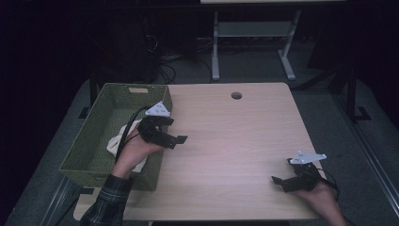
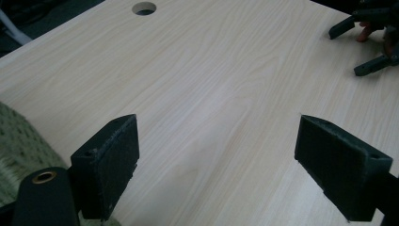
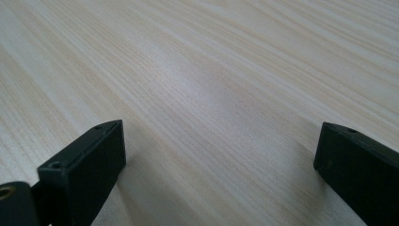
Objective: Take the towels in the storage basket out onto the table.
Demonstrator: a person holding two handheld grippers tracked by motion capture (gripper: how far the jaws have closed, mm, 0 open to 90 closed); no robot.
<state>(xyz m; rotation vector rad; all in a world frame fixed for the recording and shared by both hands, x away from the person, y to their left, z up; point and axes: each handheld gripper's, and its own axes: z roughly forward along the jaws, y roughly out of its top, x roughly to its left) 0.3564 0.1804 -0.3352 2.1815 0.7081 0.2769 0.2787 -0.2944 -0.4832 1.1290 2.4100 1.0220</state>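
Both grippers' jaws stood wide apart and empty, the left gripper point(image 1: 181, 140) at the basket's point(image 1: 87, 143) rim beside the white cloth point(image 1: 114, 142) lying inside, the right gripper point(image 1: 278, 181) idle on the table point(image 1: 235, 141); reaching well into the cloth seemed wisest.

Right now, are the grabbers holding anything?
No. The left gripper is open above the bare table beside the basket, and the right gripper is open over bare wood too. Nothing sits between either pair of jaws.
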